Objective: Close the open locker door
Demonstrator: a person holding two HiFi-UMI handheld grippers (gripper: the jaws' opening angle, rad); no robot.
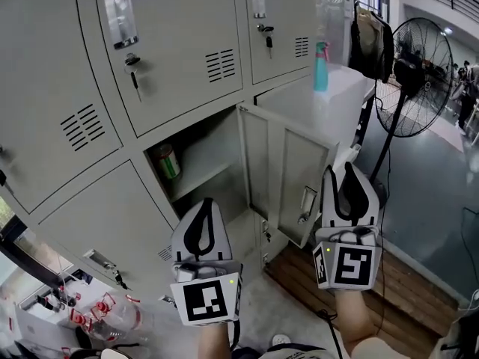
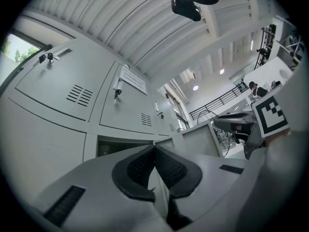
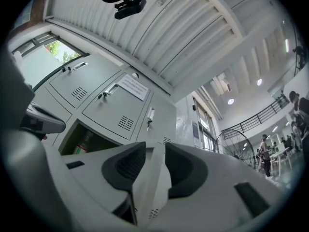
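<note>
Your left gripper [image 1: 204, 202] [image 2: 154, 148] has its claw closed, the pad tips meeting with nothing between them. It is held up in front of the lower part of the open compartment [image 1: 202, 152], and it hides that compartment's floor from the head view.

Your right gripper [image 1: 339, 169] [image 3: 155, 146] has its claw narrowly apart and holds nothing. In its own view the free edge of the locker door [image 1: 288, 170] [image 3: 152, 187] shows through the gap, but it lies beyond the pads. From the head view the tips sit just beside that edge, and you cannot tell whether they touch it.

The locker door is in the lower row of the bank. It swings out to the right, nearly square to the locker faces. A latch [image 1: 307, 204] sits low near the door's free edge, and its bottom corner is partly covered by your right gripper.

Inside the compartment a green container [image 1: 166, 161] stands on the shelf by the left wall; its label is too small to read.

Keys [image 1: 133, 69] hang in the locks of the closed doors above. A teal spray bottle [image 1: 321, 66] stands on top of a low white unit to the right. A standing fan [image 1: 423, 77] is beyond it, its base cut off from sight.
</note>
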